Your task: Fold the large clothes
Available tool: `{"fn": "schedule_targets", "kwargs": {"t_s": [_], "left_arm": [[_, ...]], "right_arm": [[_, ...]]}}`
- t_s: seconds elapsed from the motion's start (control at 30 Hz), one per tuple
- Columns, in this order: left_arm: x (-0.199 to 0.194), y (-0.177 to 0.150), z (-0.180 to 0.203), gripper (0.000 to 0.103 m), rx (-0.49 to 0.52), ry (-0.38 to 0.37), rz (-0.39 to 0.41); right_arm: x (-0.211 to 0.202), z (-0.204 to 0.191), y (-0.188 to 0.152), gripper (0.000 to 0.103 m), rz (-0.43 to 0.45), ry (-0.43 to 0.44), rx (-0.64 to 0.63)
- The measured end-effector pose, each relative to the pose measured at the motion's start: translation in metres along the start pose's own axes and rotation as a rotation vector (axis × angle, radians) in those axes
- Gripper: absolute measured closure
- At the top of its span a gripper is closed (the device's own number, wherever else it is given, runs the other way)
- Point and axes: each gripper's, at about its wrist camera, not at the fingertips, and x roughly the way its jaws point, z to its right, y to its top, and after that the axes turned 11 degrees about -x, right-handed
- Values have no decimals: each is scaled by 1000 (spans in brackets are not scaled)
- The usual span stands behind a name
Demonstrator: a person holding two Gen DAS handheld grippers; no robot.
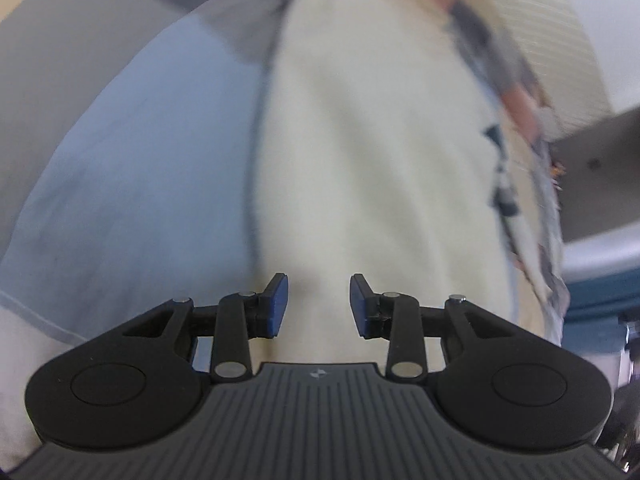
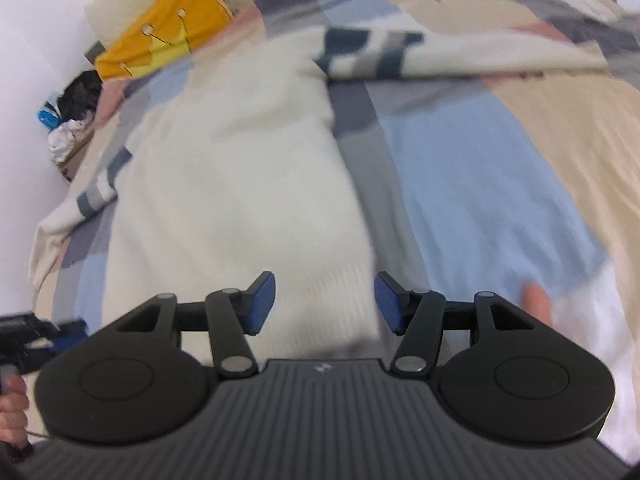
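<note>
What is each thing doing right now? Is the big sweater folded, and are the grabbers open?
Cream sweater: lying flat on the bed, a striped sleeve spread to each side, not yet folded.
Patchwork bedspread: spread out under the sweater.
Yellow cushion: resting at the far end of the bed.
Left hand-held gripper: open, nothing between its pads.
Right hand-held gripper: open above the sweater's hem, gripping nothing.

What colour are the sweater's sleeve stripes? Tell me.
Dark teal-blue and grey bands on the cream sweater, clearest in the right wrist view.
</note>
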Motion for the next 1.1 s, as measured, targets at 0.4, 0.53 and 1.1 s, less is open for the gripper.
{"fn": "schedule_targets", "kwargs": {"t_s": [0.4, 0.53, 1.1], "left_arm": [[61, 1, -23, 64, -88, -4, -85], [66, -5, -15, 74, -32, 7, -72], [-55, 33, -13, 97, 32, -62, 75]], "right_arm": [[58, 16, 11, 45, 22, -44, 3], [67, 23, 11, 45, 8, -33, 37], [58, 11, 7, 43, 13, 210, 42]]}}
